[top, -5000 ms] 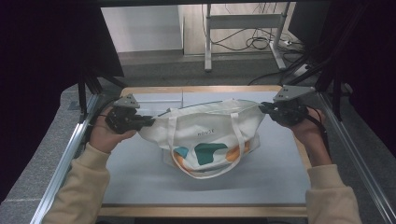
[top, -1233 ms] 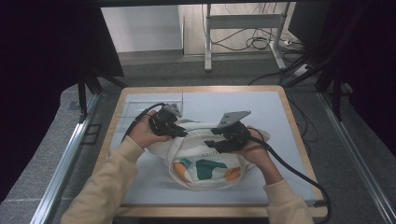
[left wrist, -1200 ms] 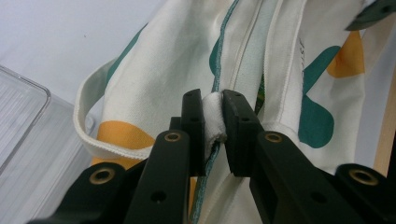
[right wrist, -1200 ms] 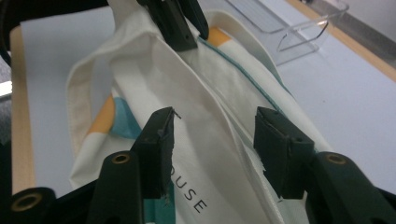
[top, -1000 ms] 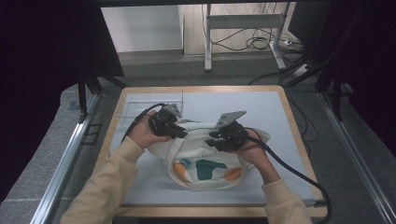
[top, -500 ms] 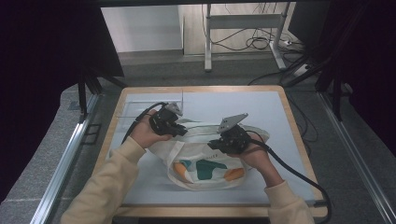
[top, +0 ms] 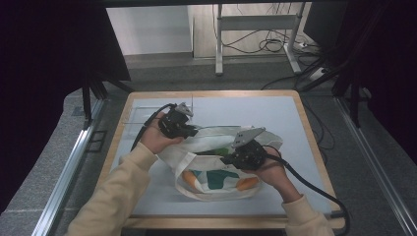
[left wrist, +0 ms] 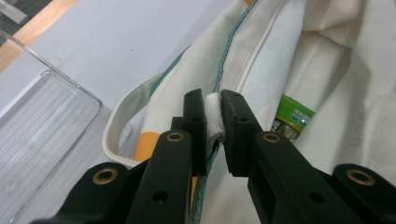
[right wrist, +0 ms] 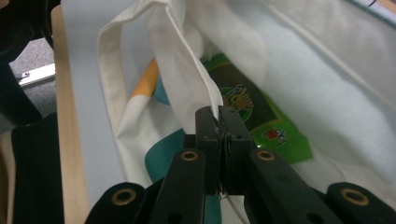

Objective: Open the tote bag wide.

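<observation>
My worktop (top: 295, 118) has a pale blue surface inside a wooden rim. On it lie a cream tote bag (top: 216, 172) and, at the far left, a clear plastic tray (top: 140, 115).

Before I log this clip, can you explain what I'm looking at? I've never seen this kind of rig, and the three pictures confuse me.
No robot here: a person holds a hand tool with two black jaws in each hand. The high view looks down on the table from above the person. The other two pictures come from cameras riding on each tool, looking along its jaws. On the table lies a cream tote bag with a green packet inside, and a clear tray beside it. The left tool is shut on the bag's rim; the right tool is shut on a fold of its cloth. Together they hold the bag's mouth open.
</observation>
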`<action>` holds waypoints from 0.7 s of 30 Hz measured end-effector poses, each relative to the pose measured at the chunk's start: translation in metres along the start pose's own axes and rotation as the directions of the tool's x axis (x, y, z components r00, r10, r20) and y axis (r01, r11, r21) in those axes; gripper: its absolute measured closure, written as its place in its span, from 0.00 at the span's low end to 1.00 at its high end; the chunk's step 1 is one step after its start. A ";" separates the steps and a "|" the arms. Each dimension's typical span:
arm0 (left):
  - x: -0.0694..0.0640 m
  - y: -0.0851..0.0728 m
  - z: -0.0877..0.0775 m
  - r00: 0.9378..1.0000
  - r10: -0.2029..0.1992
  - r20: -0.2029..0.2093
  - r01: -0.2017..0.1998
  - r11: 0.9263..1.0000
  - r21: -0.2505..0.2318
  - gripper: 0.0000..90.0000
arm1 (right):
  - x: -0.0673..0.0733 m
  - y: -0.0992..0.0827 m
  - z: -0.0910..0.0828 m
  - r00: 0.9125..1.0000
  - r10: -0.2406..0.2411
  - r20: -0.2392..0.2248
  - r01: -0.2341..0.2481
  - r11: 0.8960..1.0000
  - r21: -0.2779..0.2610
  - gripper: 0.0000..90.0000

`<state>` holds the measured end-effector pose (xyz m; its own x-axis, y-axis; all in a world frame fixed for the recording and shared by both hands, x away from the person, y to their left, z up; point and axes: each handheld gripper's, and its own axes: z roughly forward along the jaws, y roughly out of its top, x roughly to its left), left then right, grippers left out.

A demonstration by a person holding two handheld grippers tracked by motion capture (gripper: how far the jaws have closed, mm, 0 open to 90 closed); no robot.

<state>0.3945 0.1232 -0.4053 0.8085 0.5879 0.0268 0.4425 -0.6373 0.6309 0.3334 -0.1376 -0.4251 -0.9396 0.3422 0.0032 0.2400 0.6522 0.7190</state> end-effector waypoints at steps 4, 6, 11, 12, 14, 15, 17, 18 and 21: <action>0.002 0.001 0.002 1.000 -0.018 -0.004 0.018 1.000 -0.013 0.90 | 0.004 -0.006 -0.002 1.000 0.005 -0.018 -0.005 1.000 0.003 0.96; 0.004 0.001 0.001 1.000 -0.013 -0.012 0.013 1.000 -0.011 0.90 | 0.007 -0.009 -0.002 1.000 0.005 -0.026 -0.005 1.000 0.004 0.96; 0.002 0.002 0.001 0.999 -0.027 -0.025 0.026 0.999 -0.029 0.91 | 0.019 -0.020 -0.001 0.999 0.009 -0.043 -0.009 1.000 0.020 0.96; 0.002 0.003 0.000 0.999 -0.020 -0.031 0.019 0.999 -0.026 0.91 | 0.021 -0.022 -0.001 0.999 0.010 -0.044 -0.009 1.000 0.025 0.96; 0.001 0.004 0.000 0.999 -0.019 -0.041 0.018 0.999 -0.027 0.91 | 0.024 -0.025 -0.001 0.999 0.005 -0.044 -0.004 1.000 0.029 0.96; 0.002 0.004 -0.001 0.999 -0.018 -0.041 0.017 1.000 -0.026 0.91 | 0.026 -0.026 -0.001 0.999 0.006 -0.045 -0.005 0.999 0.032 0.96; 0.002 0.005 0.000 0.999 -0.023 -0.048 0.022 0.999 -0.028 0.91 | 0.027 -0.027 0.000 0.999 0.007 -0.049 -0.005 0.999 0.036 0.96; 0.003 0.005 0.000 0.998 -0.025 -0.049 0.023 0.999 -0.028 0.91 | 0.028 -0.028 0.000 0.999 0.006 -0.050 -0.004 0.999 0.037 0.96; 0.005 0.005 0.001 0.998 -0.027 -0.057 0.025 0.999 -0.027 0.91 | 0.029 -0.030 0.001 0.998 0.010 -0.057 -0.008 0.999 0.039 0.96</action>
<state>0.4013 0.1224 -0.4027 0.7729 0.6322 0.0546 0.4518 -0.6086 0.6522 0.2993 -0.1462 -0.4471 -0.9495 0.3098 0.0501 0.2569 0.6755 0.6912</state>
